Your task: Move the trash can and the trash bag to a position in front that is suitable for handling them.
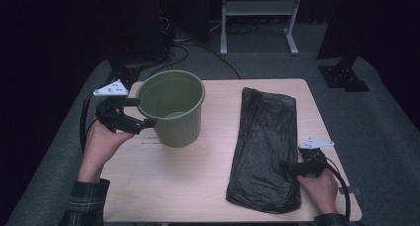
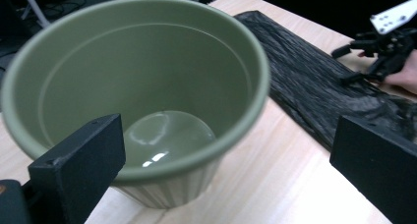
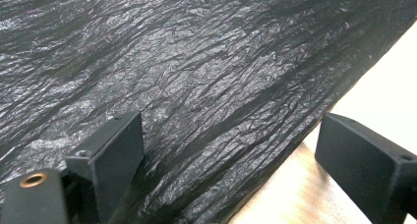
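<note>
A light wooden table [image 1: 198,181] carries two things: a green plastic pot [image 1: 173,107] standing upright toward its far left, and a crinkled black plastic bag [image 1: 267,146] lying flat along its right half, well apart from the pot; the pot's inside is bare, with a glossy round bottom that shows in the left gripper view [image 2: 167,135].

The left hand-held gripper [image 1: 133,112], held in the person's left hand [image 1: 101,141], sits at the pot's left side with its jaws spread wide; in the high view one jaw reaches the rim and the other lies against the outer wall lower down, though whether either truly touches is hard to tell from that angle; in the left gripper view the pot's near rim falls between the two black jaws, which stand far apart.

The right hand-held gripper [image 1: 292,167], held in the right hand [image 1: 319,189] at the table's near right, points at the right edge of the bag; its jaws are open, one resting over the bag's wrinkled surface [image 3: 196,86] and the other over bare wood just past the bag's edge, so the edge runs between them, ungripped.
</note>
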Motion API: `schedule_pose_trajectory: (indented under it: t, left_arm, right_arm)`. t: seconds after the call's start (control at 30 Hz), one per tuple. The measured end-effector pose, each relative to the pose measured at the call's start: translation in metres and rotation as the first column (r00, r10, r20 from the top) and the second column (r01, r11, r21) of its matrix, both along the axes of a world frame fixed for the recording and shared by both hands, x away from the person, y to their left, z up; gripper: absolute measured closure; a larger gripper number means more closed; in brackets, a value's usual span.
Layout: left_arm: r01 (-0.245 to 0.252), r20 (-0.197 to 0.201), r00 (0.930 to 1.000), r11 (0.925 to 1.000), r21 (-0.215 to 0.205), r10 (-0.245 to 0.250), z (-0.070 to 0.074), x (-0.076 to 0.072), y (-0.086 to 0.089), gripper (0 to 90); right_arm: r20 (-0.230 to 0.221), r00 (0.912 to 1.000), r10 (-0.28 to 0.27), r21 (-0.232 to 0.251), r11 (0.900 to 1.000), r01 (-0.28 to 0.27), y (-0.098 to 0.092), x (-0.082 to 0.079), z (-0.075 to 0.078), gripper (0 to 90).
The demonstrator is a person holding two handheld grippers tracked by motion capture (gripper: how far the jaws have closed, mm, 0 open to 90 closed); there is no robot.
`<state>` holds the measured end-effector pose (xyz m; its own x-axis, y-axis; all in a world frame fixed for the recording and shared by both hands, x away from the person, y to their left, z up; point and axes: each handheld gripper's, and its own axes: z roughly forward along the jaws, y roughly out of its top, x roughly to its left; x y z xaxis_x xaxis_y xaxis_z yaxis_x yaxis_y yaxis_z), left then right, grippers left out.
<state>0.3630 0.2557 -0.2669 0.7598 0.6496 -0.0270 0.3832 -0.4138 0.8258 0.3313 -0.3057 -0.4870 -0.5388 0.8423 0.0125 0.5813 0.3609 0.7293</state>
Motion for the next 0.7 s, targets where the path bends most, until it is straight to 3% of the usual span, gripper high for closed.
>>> schedule_pose_trajectory:
  t: [0.27, 0.7]
  left_arm:
    - [-0.042, -0.014, 0.9990, 0.9991, 0.006, 0.042, -0.004, 0.031, 0.011, 0.0]
    - [-0.105, -0.019, 0.9943, 0.9940, 0.033, 0.105, -0.014, 0.060, 0.029, 0.0]
  right_arm:
    - [0.000, 1.0000, 0.000, 0.000, 1.000, 0.000, 0.000, 0.000, 0.000, 9.4]
    - [0.000, 1.0000, 0.000, 0.000, 1.000, 0.000, 0.000, 0.000, 0.000, 9.3]
